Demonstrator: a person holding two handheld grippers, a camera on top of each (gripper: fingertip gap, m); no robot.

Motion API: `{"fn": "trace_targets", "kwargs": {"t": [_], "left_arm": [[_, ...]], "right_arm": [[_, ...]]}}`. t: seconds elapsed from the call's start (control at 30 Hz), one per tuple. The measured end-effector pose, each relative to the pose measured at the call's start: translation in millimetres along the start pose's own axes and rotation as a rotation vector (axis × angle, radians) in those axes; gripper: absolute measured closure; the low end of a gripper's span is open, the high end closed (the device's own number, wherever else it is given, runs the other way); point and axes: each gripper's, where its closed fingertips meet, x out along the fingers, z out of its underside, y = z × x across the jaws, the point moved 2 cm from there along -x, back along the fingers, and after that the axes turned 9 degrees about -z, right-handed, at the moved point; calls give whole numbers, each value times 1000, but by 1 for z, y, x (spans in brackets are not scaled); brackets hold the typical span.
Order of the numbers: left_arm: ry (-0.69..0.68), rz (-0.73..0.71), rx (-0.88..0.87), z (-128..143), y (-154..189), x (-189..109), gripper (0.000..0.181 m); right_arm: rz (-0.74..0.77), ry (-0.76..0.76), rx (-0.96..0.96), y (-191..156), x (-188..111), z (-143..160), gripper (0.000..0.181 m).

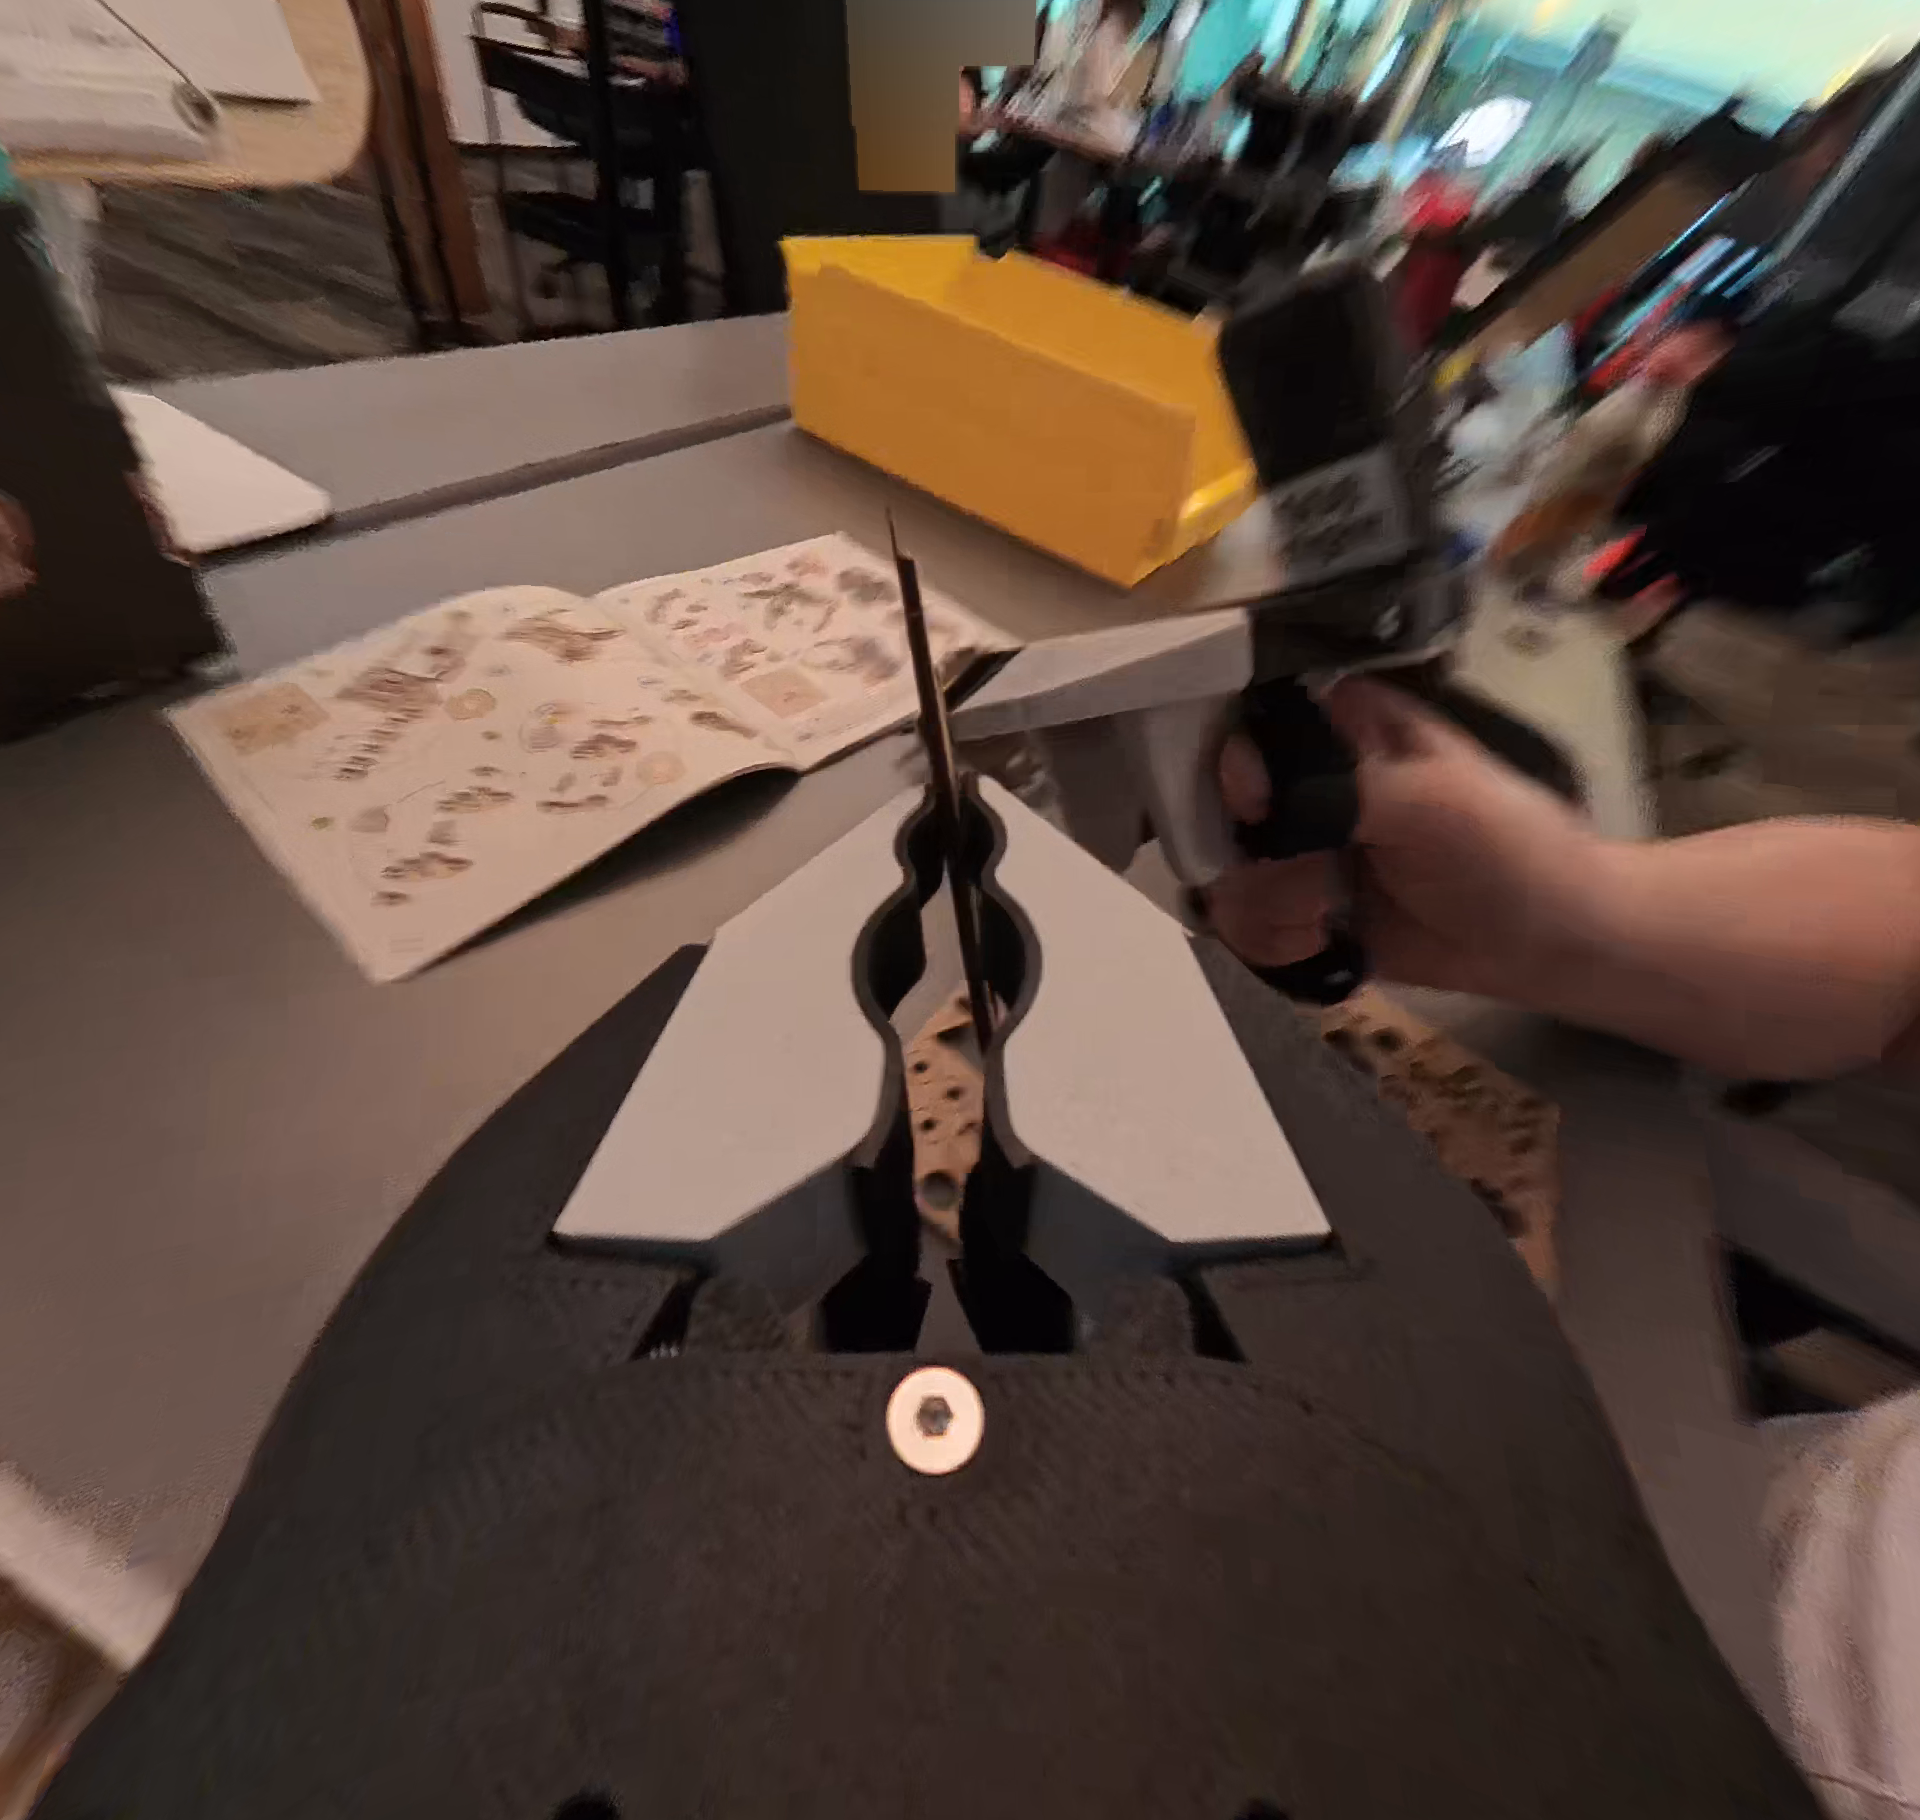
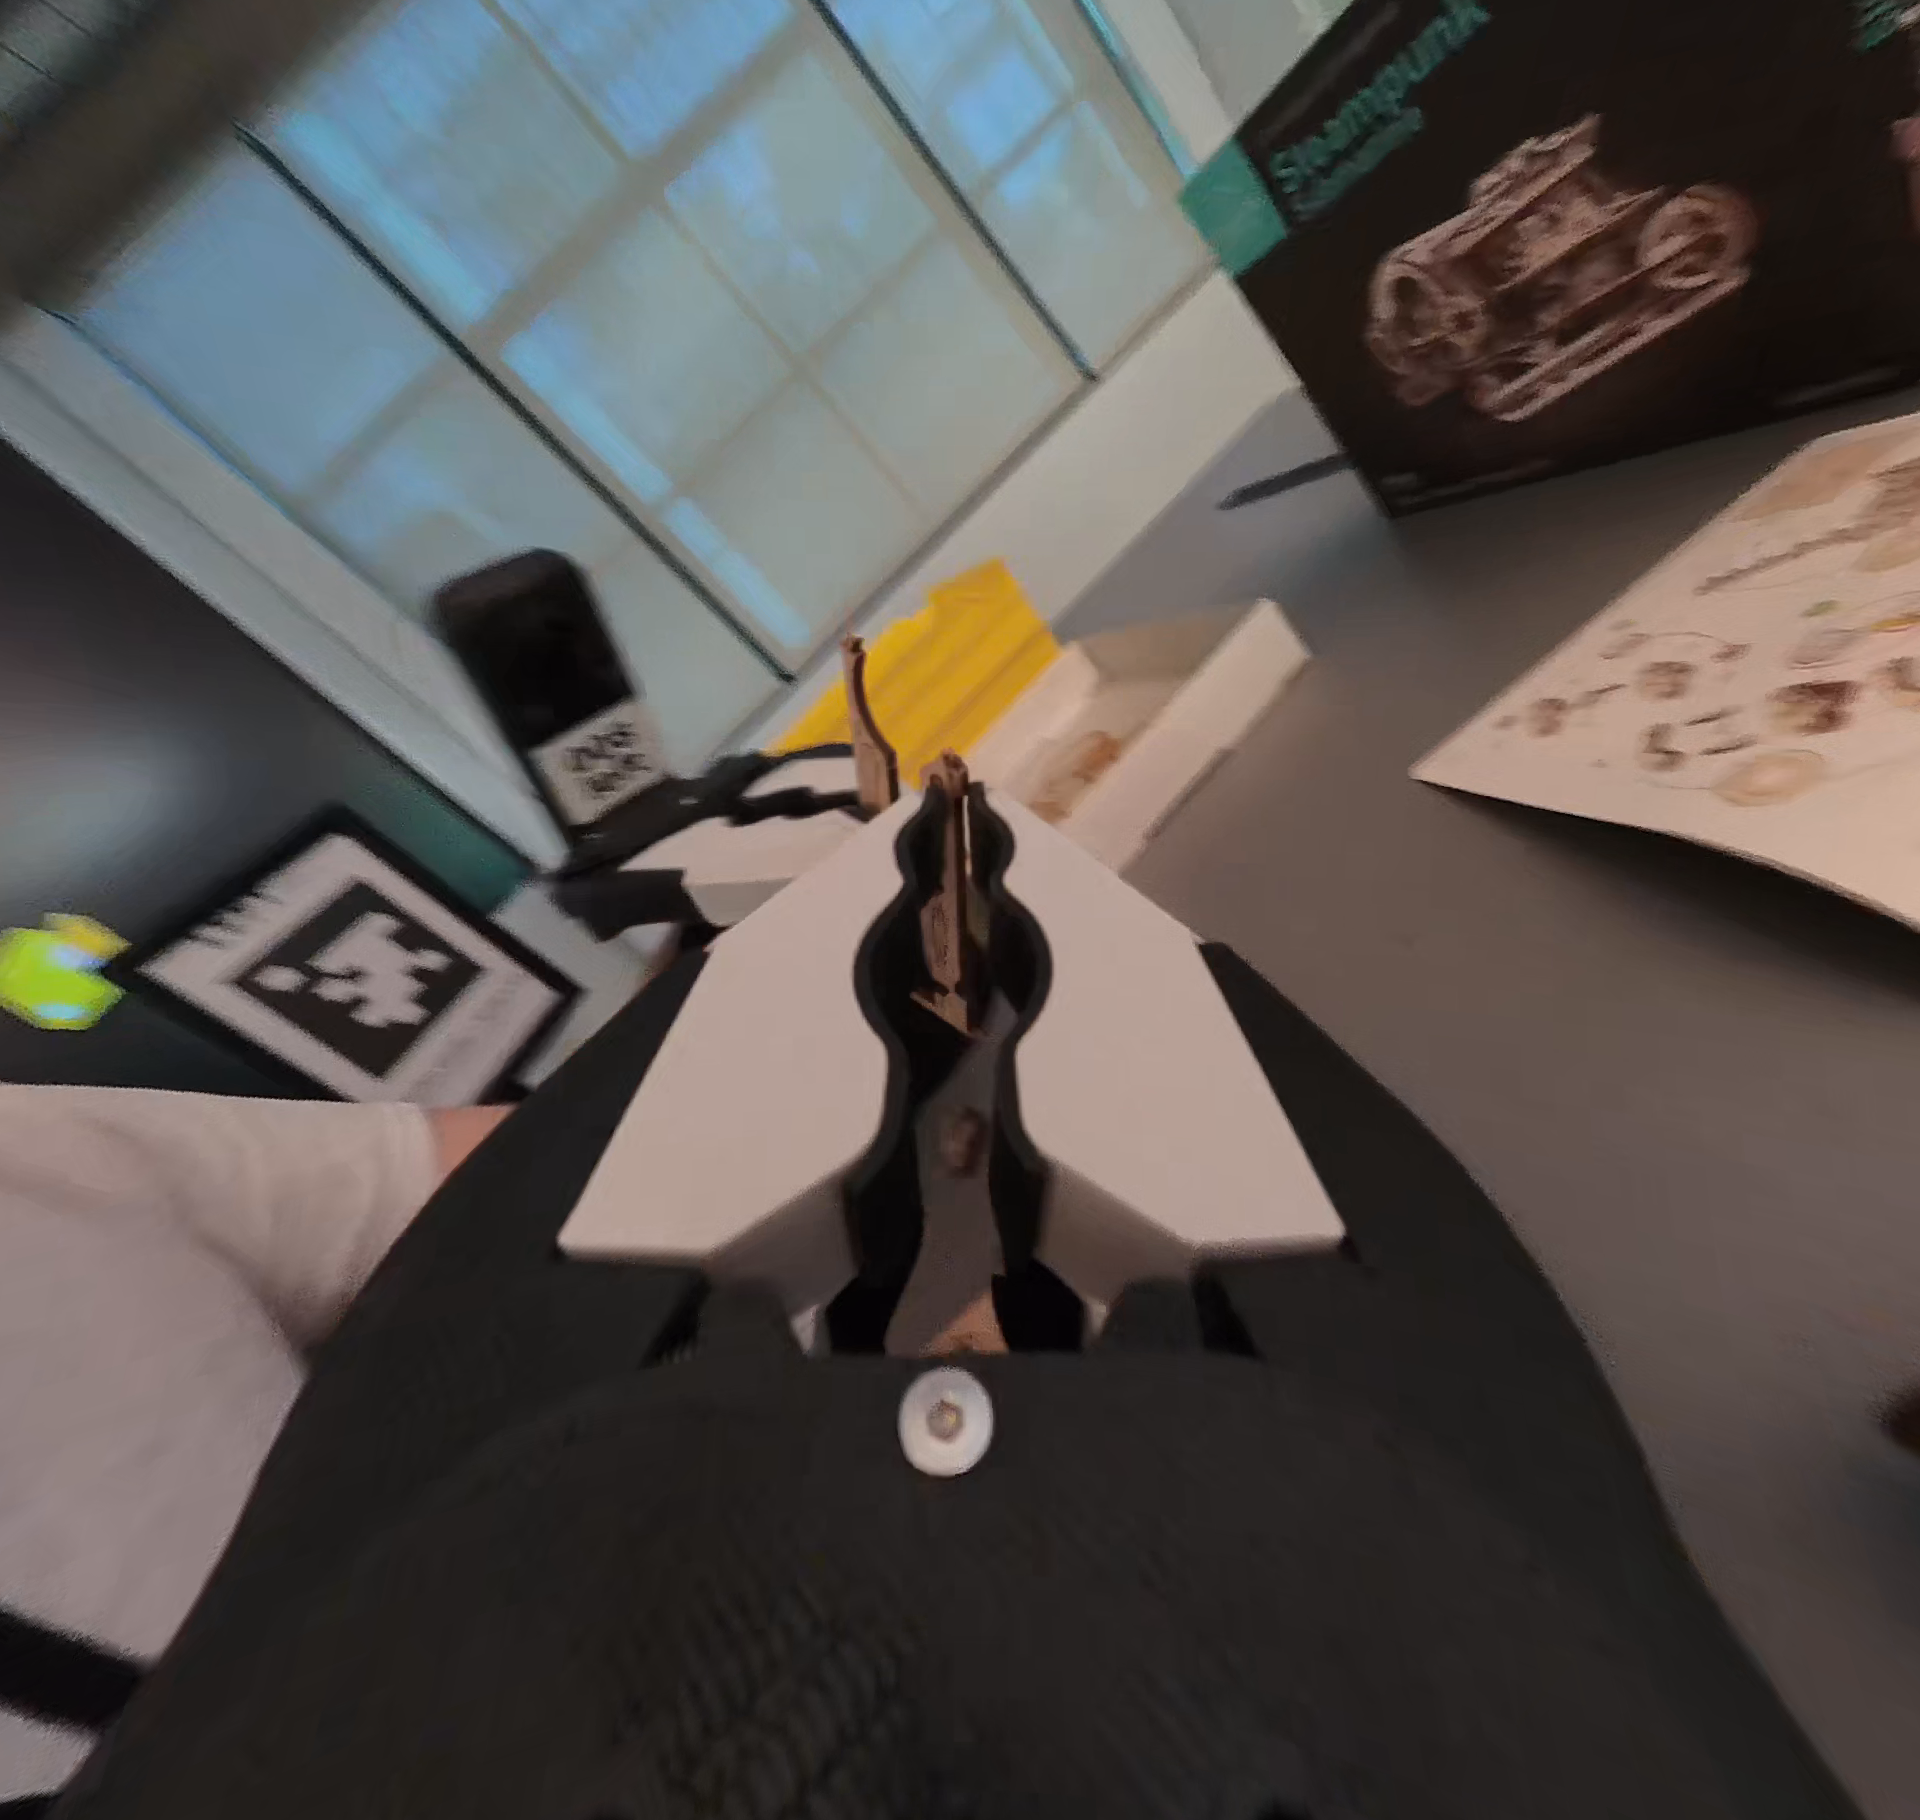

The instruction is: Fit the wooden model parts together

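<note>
Grey tabletop (image 1: 582, 513) carried one black printed model box (image 2: 1621, 212), one open illustrated instruction booklet (image 1: 540, 721), one yellow plastic bin (image 1: 997, 409) and one perforated wooden sheet (image 1: 1444, 1095). Two grippers worked above it, each clamped on one part: the left gripper (image 1: 951, 814) pinched a thin dark wooden piece (image 1: 925, 648) edge-on, upright; the right gripper (image 2: 951, 794) pinched a small tan wooden piece (image 2: 948, 897). Joining them well probably needed both edges squared, tab meeting slot, and gentle straight pressure, since thin wood could snap.
</note>
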Motion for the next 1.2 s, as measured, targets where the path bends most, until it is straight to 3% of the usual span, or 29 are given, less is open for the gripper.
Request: {"fn": "trace_targets", "kwargs": {"t": [0.07, 0.2, 1.2], "left_arm": [[16, 91, -126, -4, 0, -3, 180], [33, 141, -176, -6, 3, -4, 181], [1, 164, -208, -3, 2, -3, 181]], "right_arm": [[-90, 11, 116, -1, 1, 0, 179], [-193, 15, 193, -4, 1, -2, 179], [-142, -37, 152, 1, 0, -1, 170]]}}
